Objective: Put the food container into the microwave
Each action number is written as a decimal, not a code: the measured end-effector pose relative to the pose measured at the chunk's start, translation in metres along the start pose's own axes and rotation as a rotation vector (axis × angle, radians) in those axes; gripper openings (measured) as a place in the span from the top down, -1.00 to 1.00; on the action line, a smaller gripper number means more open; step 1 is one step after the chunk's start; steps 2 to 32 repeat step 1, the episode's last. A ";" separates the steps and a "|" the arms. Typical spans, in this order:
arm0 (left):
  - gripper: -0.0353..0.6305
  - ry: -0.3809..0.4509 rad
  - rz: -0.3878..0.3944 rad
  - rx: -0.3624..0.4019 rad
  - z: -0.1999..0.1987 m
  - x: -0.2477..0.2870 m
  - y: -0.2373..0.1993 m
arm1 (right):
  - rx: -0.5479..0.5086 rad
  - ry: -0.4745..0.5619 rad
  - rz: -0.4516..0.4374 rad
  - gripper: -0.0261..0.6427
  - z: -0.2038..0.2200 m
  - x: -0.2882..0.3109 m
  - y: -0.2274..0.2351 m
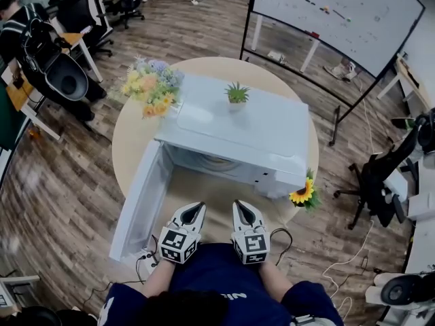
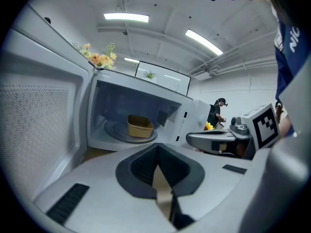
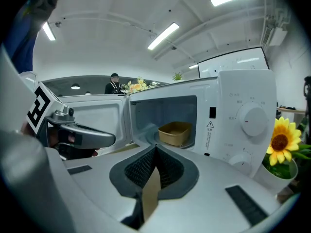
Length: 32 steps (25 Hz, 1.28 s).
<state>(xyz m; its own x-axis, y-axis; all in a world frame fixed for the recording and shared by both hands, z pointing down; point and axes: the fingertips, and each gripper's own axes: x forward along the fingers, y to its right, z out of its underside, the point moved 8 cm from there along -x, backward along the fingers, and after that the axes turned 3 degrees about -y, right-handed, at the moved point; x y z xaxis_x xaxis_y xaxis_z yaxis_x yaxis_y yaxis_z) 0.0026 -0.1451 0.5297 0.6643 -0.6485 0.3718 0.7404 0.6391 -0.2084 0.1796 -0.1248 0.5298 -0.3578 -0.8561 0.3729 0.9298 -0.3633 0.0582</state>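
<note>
1. The microwave [image 1: 238, 124] stands on a round table [image 1: 129, 134] with its door [image 1: 139, 202] swung open to the left.
2. The food container [image 2: 140, 126], a tan open tub, sits inside the cavity on the turntable [image 2: 116, 132]. In the right gripper view it [image 3: 175, 133] lies towards the right of the cavity, just left of the control panel.
3. The left gripper [image 1: 197, 207] is held at the near edge of the table, close to the person's body. Its jaws meet at the tips and hold nothing. The container lies well beyond them, inside the microwave and slightly to the left.
4. The right gripper [image 1: 241, 204] sits just beside the left one, likewise closed at the tips and empty. The container is far ahead of it and a little to the right.
5. A sunflower [image 1: 302, 194] stands at the microwave's near right corner.
6. A bouquet [image 1: 149, 83] is at the microwave's far left, and a small green plant [image 1: 236, 94] rests on top.
</note>
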 end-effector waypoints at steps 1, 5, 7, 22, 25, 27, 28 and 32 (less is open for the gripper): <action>0.88 0.001 -0.002 -0.001 0.000 0.000 0.000 | -0.001 0.000 0.000 0.90 0.000 0.000 0.000; 0.88 0.001 -0.002 -0.001 0.000 0.000 0.000 | -0.001 0.000 0.000 0.90 0.000 0.000 0.000; 0.88 0.001 -0.002 -0.001 0.000 0.000 0.000 | -0.001 0.000 0.000 0.90 0.000 0.000 0.000; 0.88 0.001 -0.002 -0.001 0.000 0.000 0.000 | -0.001 0.000 0.000 0.90 0.000 0.000 0.000; 0.88 0.001 -0.002 -0.001 0.000 0.000 0.000 | -0.001 0.000 0.000 0.90 0.000 0.000 0.000; 0.88 0.001 -0.002 -0.001 0.000 0.000 0.000 | -0.001 0.000 0.000 0.90 0.000 0.000 0.000; 0.88 0.001 -0.002 -0.001 0.000 0.000 0.000 | -0.001 0.000 0.000 0.90 0.000 0.000 0.000; 0.88 0.001 -0.002 -0.001 0.000 0.000 0.000 | -0.001 0.000 0.000 0.90 0.000 0.000 0.000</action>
